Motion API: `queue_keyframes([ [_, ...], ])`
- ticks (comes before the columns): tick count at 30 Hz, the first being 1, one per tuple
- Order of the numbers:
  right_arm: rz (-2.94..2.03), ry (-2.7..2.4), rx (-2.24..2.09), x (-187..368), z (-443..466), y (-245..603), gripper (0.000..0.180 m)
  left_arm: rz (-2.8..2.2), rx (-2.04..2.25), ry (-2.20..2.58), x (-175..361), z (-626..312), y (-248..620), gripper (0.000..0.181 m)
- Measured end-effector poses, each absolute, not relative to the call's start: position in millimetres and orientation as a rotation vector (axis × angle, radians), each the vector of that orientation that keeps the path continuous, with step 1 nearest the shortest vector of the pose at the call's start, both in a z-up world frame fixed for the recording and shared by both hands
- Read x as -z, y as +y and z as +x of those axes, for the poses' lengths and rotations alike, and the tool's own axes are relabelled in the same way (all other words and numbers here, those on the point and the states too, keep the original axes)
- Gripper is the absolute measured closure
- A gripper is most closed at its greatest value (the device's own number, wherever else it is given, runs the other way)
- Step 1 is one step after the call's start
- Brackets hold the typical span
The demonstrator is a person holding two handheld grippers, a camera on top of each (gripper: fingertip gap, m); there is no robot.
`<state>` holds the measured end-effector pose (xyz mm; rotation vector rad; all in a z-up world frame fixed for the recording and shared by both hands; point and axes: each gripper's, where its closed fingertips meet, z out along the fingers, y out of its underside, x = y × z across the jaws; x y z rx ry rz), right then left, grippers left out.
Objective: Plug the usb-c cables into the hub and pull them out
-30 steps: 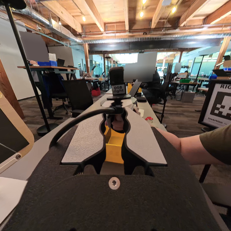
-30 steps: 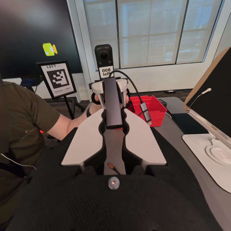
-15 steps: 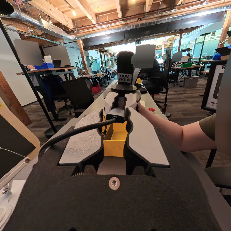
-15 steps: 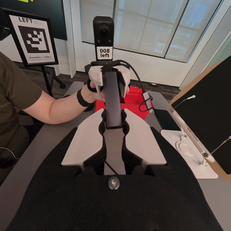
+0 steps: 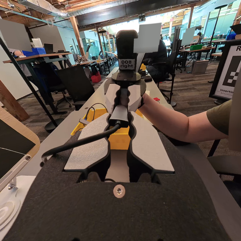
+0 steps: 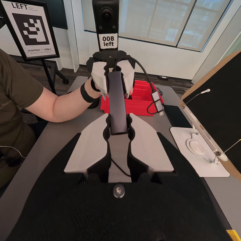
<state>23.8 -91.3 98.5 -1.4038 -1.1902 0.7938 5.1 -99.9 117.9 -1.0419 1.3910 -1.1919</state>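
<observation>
Right wrist view, near to far: the right gripper (image 6: 118,125) is closed on the near end of the hub (image 6: 118,104), centre frame, while the left gripper (image 6: 114,96) clamps its far end, upper centre. The hub is carried clear of the bench (image 6: 62,136), held at both ends, presumably to steady or pass it. Its long axis runs along the viewing line, the open port facing the camera and its attached cable (image 6: 142,73) leaving the far end toward the right. Beyond sits a red bin (image 6: 142,105). In the left wrist view, a yellow bin (image 5: 119,142) lies below centre.
</observation>
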Motion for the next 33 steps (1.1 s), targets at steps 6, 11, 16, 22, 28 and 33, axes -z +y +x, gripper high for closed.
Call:
queue_keyframes([
  [6,-1.454,-1.116,-0.793,-90,23,-73,0.155,-1.295,1.197,1.383,-99,-2,-83,0.156],
  [11,-1.753,-0.947,-0.723,-48,27,-32,0.155,-1.731,1.164,1.539,-54,-47,-84,0.174],
  [16,-1.871,-1.321,-0.764,29,-41,-54,0.155,-1.311,1.27,1.404,-124,-58,-103,0.162],
  [22,-1.779,-1.551,-0.809,73,-94,-78,0.154,-1.156,1.164,1.262,-151,-84,-102,0.161],
  [28,-1.924,-1.575,-0.889,101,-69,-80,0.154,-1.151,1.155,1.276,-151,-86,-104,0.161],
  [33,-2.134,-1.74,-0.672,153,-65,-84,0.154,-1.15,1.157,1.276,-151,-83,-103,0.161],
])
